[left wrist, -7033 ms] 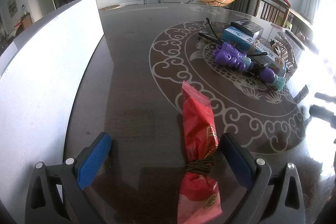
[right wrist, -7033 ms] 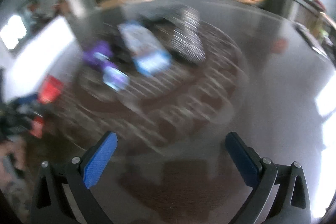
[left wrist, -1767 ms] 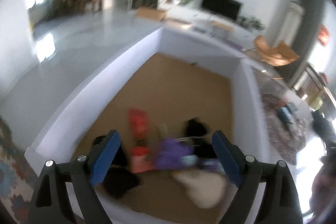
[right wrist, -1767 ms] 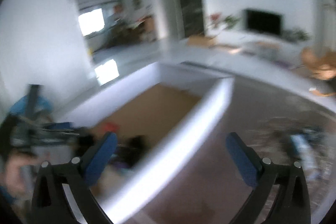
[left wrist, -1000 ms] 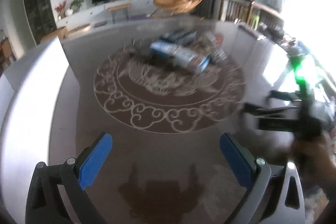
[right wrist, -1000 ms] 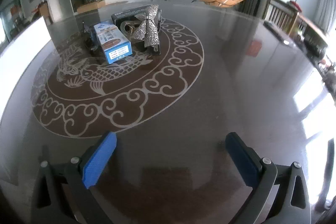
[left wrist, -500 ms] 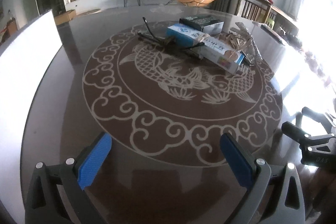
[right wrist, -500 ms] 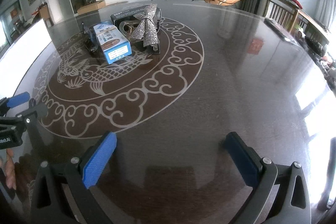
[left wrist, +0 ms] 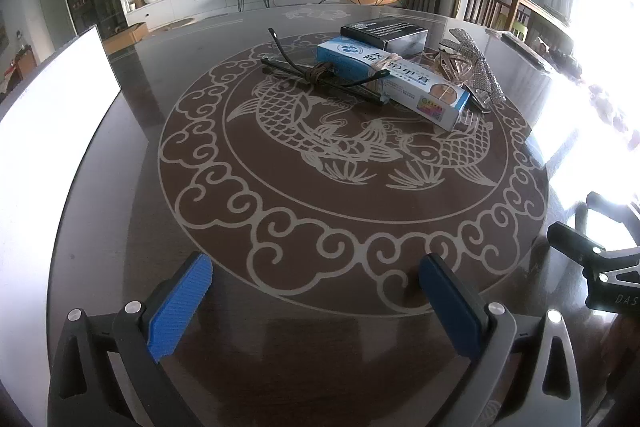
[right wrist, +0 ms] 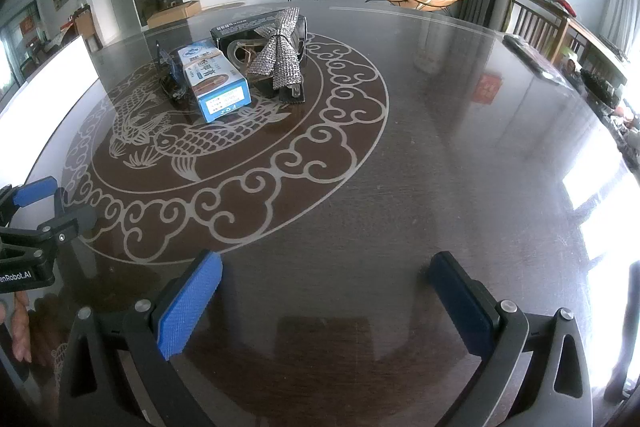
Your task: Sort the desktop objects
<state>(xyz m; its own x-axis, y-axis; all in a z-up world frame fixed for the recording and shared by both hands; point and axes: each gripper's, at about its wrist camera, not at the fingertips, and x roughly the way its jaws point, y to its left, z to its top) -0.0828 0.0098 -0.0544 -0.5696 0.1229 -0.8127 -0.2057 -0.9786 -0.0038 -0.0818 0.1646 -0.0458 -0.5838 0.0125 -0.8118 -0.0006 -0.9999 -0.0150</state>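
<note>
A blue-and-white carton lies on the round dark table, with a black box behind it. A black strap bundle tied with brown cord rests left of the carton. A silver sequined bow lies right of it. My left gripper is open and empty near the table's front edge, well short of the pile. My right gripper is open and empty too, further right. Each gripper shows at the other view's edge.
A white box wall stands along the table's left edge. A person's hand shows at the lower left of the right wrist view. Chairs and a cluttered side table stand beyond the table's right rim.
Both grippers have come back from the white box at the left to the table. Over the last half second the left gripper has crept slightly toward the pile; the right has barely moved.
</note>
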